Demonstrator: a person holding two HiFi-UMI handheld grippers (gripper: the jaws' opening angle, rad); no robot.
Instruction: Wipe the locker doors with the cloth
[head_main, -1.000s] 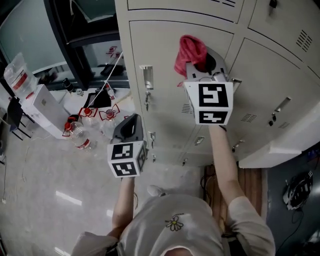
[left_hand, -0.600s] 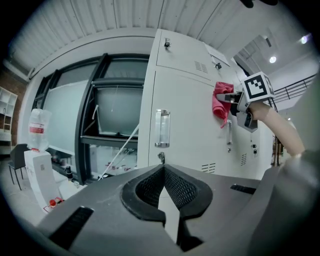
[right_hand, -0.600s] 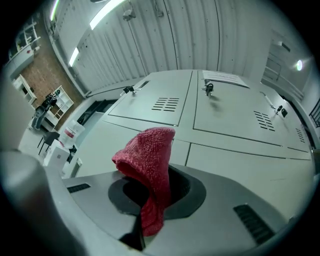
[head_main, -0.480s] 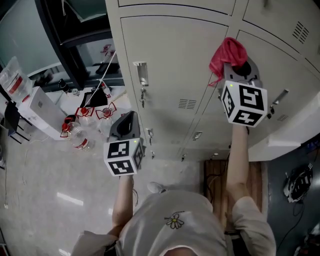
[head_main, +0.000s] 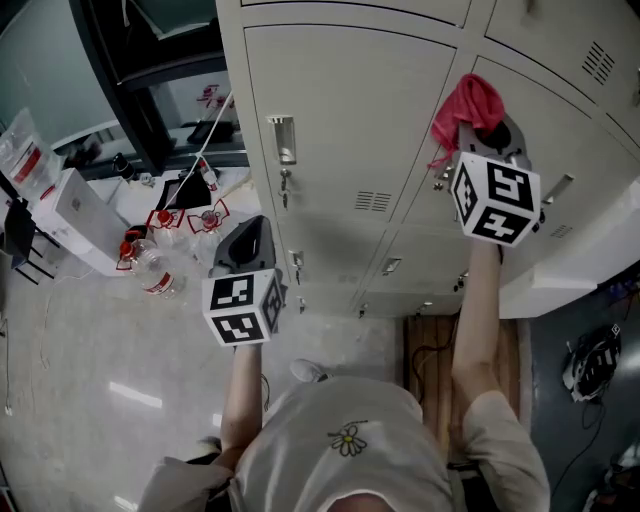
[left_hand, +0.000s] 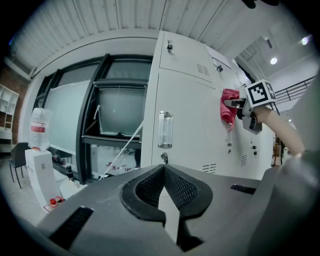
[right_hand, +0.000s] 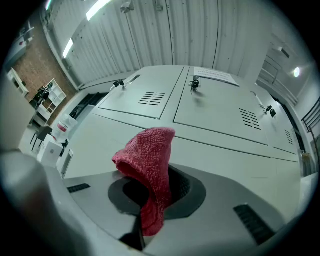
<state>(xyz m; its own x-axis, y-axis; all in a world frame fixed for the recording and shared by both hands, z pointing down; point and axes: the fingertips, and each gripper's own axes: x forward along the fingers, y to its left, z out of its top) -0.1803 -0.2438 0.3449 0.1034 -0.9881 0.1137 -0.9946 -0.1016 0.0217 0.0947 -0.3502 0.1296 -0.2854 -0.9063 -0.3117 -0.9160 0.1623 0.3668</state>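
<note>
Right gripper (right_hand: 156, 197): jaws clamped on the red cloth (right_hand: 148, 155), which bunches up and out from between them
Cloth position: held high at the pale grey locker doors (head_main: 340, 110), near the seam between two doors, at the upper right of the head view
Left gripper (left_hand: 164, 186): jaws closed together with nothing between them, held low and well apart from the cloth, facing the locker below a door handle (left_hand: 165, 129)
Floor (head_main: 90, 350): water bottles (head_main: 150, 272) and a white box (head_main: 75, 215) stand near the locker's left side
</note>
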